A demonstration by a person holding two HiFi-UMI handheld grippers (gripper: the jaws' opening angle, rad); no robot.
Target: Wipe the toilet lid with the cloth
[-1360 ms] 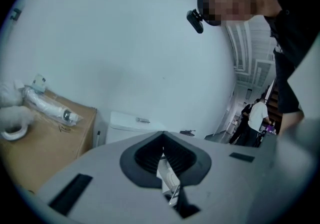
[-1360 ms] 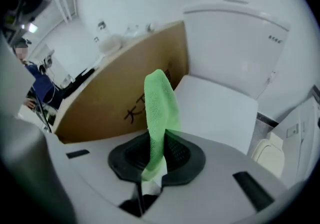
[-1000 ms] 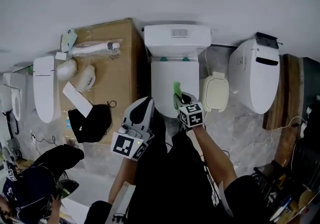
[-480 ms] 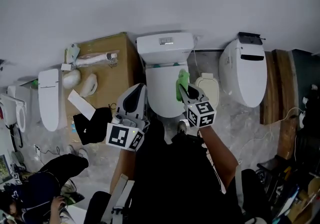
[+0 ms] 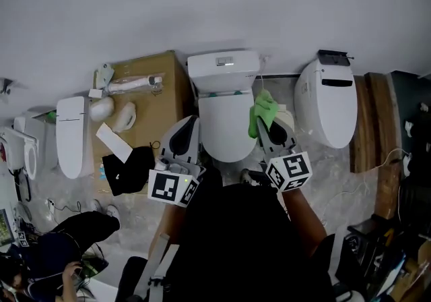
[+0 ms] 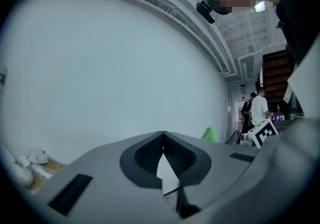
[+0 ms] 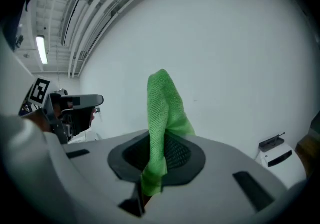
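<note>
The white toilet stands in the middle of the head view, its lid [image 5: 225, 125] down below the tank [image 5: 223, 68]. My right gripper [image 5: 267, 127] is shut on the green cloth [image 5: 262, 110], which it holds up just past the lid's right edge. In the right gripper view the cloth [image 7: 162, 118] stands up out of the shut jaws against the white wall. My left gripper [image 5: 190, 133] hovers by the lid's left edge, shut and empty; its fingertips meet in the left gripper view [image 6: 163, 137]. I cannot tell whether the cloth touches the lid.
A cardboard box [image 5: 145, 92] with small fittings stands left of the toilet, with a black bag [image 5: 128, 166] in front of it. Another white toilet [image 5: 330, 108] stands to the right, a cream seat [image 5: 291, 125] between them. A crouching person [image 5: 67, 274] is at the lower left.
My right gripper has carried the cloth from the lid's front part to the right, past the lid's edge, and higher. The left gripper has stayed beside the lid's left edge.
</note>
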